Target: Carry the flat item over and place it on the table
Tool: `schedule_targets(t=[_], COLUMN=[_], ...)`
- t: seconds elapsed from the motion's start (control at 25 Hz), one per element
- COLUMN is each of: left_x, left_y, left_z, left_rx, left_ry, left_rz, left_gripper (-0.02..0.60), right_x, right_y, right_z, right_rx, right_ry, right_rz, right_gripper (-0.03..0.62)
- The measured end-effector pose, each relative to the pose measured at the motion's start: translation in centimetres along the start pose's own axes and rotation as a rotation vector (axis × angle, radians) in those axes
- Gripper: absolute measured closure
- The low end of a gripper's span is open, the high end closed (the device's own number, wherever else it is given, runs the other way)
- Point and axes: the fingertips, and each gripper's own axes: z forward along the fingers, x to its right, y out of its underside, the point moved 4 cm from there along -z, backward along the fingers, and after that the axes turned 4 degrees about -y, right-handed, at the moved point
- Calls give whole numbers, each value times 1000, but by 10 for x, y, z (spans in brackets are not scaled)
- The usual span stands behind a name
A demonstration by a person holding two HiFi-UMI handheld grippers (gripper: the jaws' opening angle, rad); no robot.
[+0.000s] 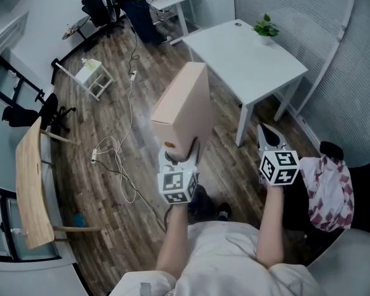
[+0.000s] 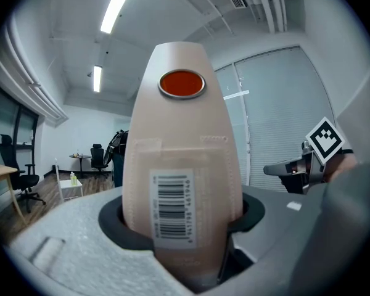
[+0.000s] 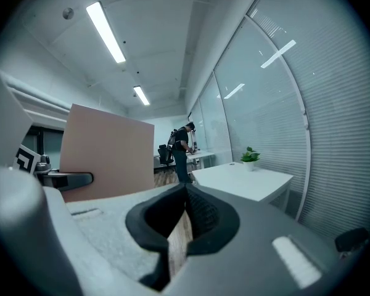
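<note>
A flat pale-pink box stands on edge in the air, with my left gripper shut on its lower end. In the left gripper view the box fills the middle, showing a barcode label and a red round sticker, clamped between the jaws. My right gripper is held to the right of the box, its jaws shut with nothing between them. The white table stands ahead and to the right; it also appears in the right gripper view.
A small potted plant sits at the table's far corner. White cables trail over the wood floor. A light wooden desk is at the left, a small white side table farther off. A person stands at a distant desk. A glass wall runs on the right.
</note>
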Motion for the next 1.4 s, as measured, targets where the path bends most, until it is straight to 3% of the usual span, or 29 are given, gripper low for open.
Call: schedule_targets(t=[0.2,0.52,0.72,1.0,1.16,1.4], left_x=[-14,-29,-50,-91,-110,-138], left_y=[10,7,8,-8,-27,-34], left_z=[7,51,85,162,207,281], left_rx=[-8,-2,-13,-17,30,16], left_ry=[-43,-14,-18,3,-13,65], left_rz=[-24,-42,-15,3,5,-14], left_gripper=[285,285,285,285,285,285], right_x=[3,20,24,30,34,46], right_y=[0,-17,-15,-30,-48,-65], right_z=[9,48,90,170,215,275], right_rx=[1,12,-19,-18,-35,-54], right_ry=[4,12,14,15,9,54], right_rz=[-5,-4,0,24,-4,-2], right_gripper=[592,592,592,592,592,592])
